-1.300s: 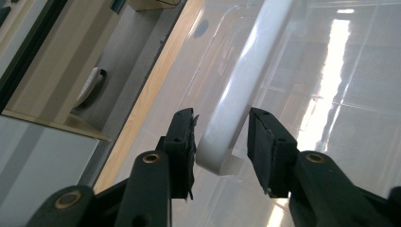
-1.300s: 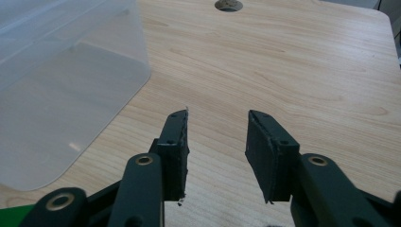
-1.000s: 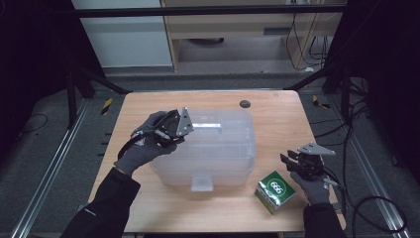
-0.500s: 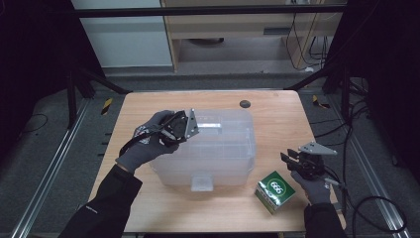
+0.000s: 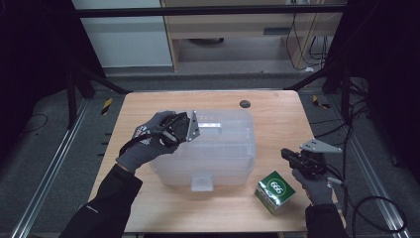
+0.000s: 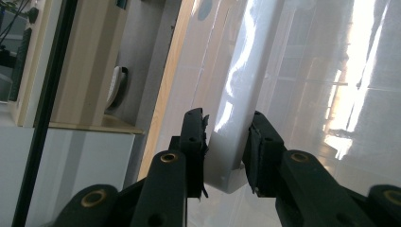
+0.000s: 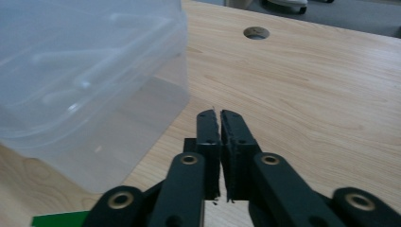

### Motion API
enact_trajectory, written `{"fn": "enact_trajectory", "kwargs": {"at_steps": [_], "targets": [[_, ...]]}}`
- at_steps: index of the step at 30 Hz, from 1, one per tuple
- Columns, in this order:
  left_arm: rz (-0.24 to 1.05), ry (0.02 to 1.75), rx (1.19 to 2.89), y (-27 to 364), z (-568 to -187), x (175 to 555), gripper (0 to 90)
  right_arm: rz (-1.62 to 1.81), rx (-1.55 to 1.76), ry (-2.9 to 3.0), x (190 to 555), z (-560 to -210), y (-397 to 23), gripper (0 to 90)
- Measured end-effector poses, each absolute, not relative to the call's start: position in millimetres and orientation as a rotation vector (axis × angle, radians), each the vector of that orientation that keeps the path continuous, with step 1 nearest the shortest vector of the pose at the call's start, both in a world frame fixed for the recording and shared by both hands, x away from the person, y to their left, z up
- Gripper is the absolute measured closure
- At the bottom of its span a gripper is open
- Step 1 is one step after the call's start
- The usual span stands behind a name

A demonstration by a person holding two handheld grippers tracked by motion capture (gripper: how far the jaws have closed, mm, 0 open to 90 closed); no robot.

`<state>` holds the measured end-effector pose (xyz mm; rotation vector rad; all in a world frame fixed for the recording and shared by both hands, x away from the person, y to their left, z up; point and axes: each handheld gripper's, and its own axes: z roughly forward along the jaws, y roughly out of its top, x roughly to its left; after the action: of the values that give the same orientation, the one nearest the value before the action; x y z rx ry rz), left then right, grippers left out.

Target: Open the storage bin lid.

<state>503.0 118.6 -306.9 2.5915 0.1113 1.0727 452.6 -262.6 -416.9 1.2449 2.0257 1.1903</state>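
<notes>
**Left tongs grip the lid handle of the clear bin**

A large translucent plastic storage bin (image 5: 208,148) sits in the middle of the worktop (image 5: 277,114), lid on, with a small latch tab at its near edge. The left tongs (image 5: 190,126) reach over the far-left part of the lid, and in the left gripper view the two black jaws stand either side of a raised, smooth white handle (image 6: 227,156) moulded into that lid, the pads pressing on it. They are at a narrow setting, holding the handle.

The right tongs (image 5: 287,154) hover above the near-right part of the worktop, well apart from the bin, just beyond a small green box (image 5: 275,191) that lies near the front edge. Their jaws have just been closing and now meet with nothing between them, as the right gripper view (image 7: 220,120) shows.

The bin looks empty and so probably light, but it is bulky, and its thin walls and lid will likely flex under load. The surface is glossy and may slip in the pads. The handle is the sensible hold: a stiff ridge the jaws can straddle. Lifted from that one point off centre, the lid may tilt or pop free of the base unless the latch holds.
</notes>
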Motion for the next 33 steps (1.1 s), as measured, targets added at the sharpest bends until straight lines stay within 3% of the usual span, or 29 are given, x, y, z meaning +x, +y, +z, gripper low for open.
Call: {"fn": "enact_trajectory", "kwargs": {"at_steps": [33], "targets": [[1.111,0.211,2.529,117,-288,527,69.2,1.396,1.108,2.193,441,-401,-235,90.0]]}}
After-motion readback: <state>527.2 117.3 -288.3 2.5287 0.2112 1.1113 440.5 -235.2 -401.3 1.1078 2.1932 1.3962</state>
